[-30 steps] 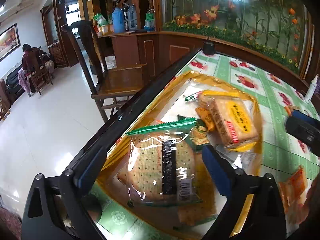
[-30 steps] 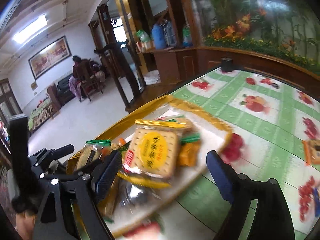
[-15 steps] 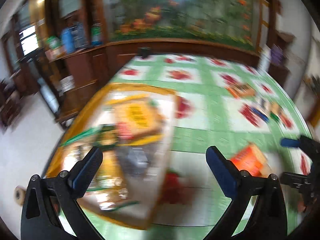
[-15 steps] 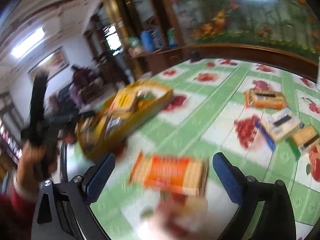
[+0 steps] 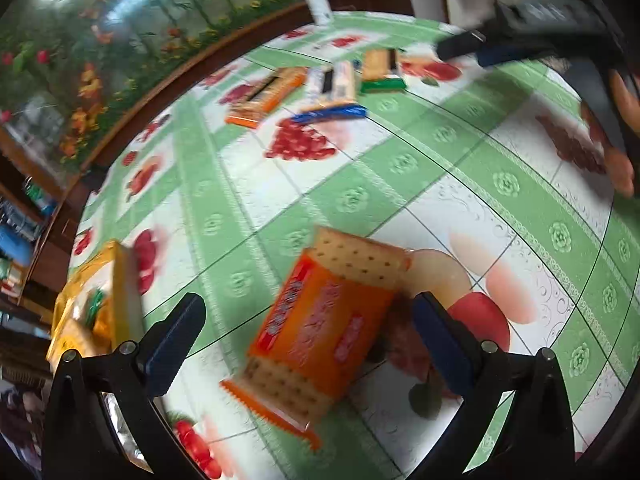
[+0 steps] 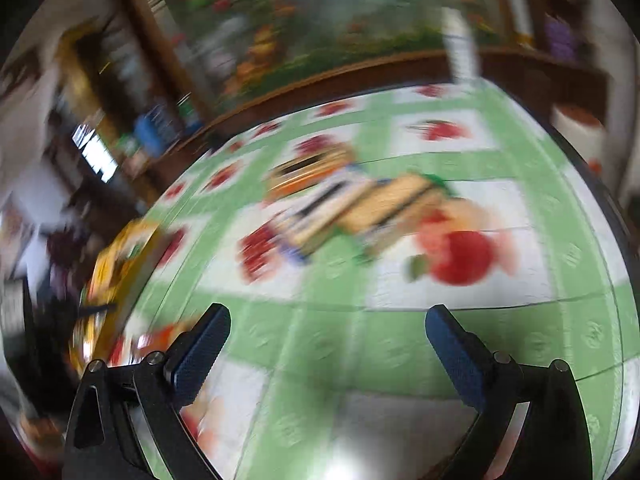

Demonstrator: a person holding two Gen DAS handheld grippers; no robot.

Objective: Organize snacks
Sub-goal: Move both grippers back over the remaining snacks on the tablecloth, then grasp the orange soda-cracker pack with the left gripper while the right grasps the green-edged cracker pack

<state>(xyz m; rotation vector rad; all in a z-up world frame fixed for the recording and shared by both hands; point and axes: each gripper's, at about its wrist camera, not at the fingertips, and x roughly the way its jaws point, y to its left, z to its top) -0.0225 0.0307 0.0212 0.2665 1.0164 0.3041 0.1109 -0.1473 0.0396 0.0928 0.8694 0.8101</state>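
Snacks: orange cracker pack (image 5: pixel 324 336) flat on green fruit-print tablecloth (image 5: pixel 460 168), between released left gripper (image 5: pixel 308 340) jaws, untouched. Three packs (image 5: pixel 320 88) far side near floral mural (image 5: pixel 100 40). Right gripper (image 6: pixel 328 344) wide, empty.

Blurred and cropped items
Snack packets (image 6: pixel 352 208) smearing past legibility mid-frame in the right wrist view; yellow tray (image 5: pixel 120 300) running off the left frame edge; orange cracker packet's (image 5: pixel 320 340) print blurring unreadable.

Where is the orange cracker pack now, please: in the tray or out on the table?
Out: the pack lies on the tablecloth, beside the tray.
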